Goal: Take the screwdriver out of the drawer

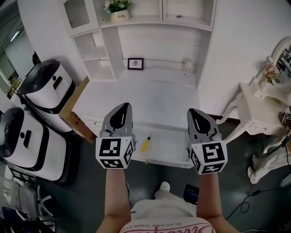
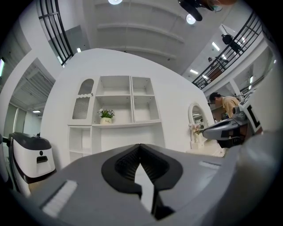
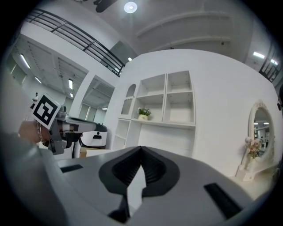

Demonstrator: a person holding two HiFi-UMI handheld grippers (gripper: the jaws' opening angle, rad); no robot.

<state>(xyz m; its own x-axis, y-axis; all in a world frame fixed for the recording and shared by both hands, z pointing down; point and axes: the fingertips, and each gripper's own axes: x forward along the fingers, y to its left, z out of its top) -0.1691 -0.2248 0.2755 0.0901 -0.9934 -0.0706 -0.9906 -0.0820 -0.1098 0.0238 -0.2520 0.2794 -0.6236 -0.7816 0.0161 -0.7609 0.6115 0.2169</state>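
In the head view a yellow-handled screwdriver (image 1: pixel 146 142) lies in the open white drawer (image 1: pixel 170 157) at the front of the white desk (image 1: pixel 150 91). My left gripper (image 1: pixel 122 108) hovers just left of the screwdriver, level and pointing at the desk, with its jaws shut and nothing in them. My right gripper (image 1: pixel 194 113) is held the same way to the screwdriver's right, shut and empty. In the left gripper view the left gripper (image 2: pixel 140 146) points at the shelf unit (image 2: pixel 116 108). The right gripper (image 3: pixel 141 148) faces the same shelves (image 3: pixel 164 99) in its own view. Neither gripper view shows the screwdriver.
Two white-and-black machines (image 1: pixel 45 86) (image 1: pixel 27 141) stand at the left, with a cardboard box (image 1: pixel 75 111) leaning beside the desk. A white dressing table (image 1: pixel 259 107) with a mirror stands at the right. A flower pot (image 1: pixel 119 9), a small picture frame (image 1: pixel 135 63) and a figurine (image 1: pixel 187 67) sit on the desk and shelves.
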